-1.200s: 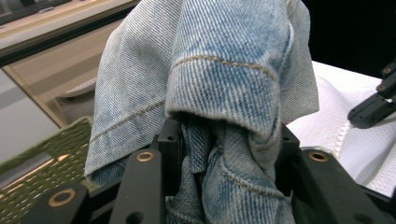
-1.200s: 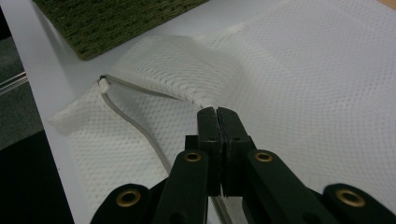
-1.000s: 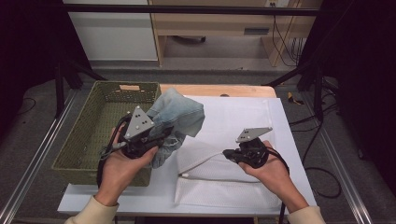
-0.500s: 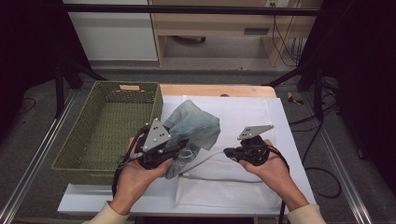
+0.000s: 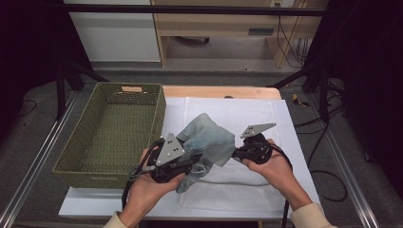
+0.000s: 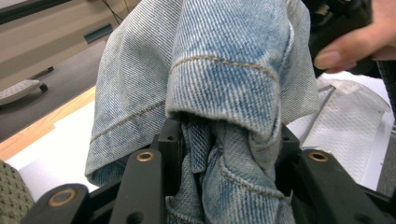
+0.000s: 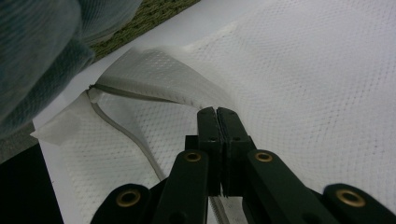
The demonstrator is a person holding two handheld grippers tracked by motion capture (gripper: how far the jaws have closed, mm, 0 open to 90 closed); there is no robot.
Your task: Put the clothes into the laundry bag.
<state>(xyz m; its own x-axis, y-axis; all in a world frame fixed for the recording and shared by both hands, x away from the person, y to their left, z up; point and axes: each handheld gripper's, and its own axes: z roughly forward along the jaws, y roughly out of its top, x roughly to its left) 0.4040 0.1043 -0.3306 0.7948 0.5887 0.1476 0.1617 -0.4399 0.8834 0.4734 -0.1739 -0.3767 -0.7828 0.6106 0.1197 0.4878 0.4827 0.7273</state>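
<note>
Gripping unlabelled denim garment (image 6: 224, 93).

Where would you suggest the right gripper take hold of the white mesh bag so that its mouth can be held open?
Grip the raised lip of the white mesh bag at its zippered edge, coming in from the mouth side, which faces the basket. That flap already stands up off the table, so a jaw could likely slip under it; the rest lies flat. The right gripper is shut and would need to open first.

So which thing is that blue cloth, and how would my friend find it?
Find the green woven basket on the table's left. Just right of it, the left gripper clamps a bunched denim garment. It is faded blue with tan stitching, unlike the white mesh bag beneath.
</note>
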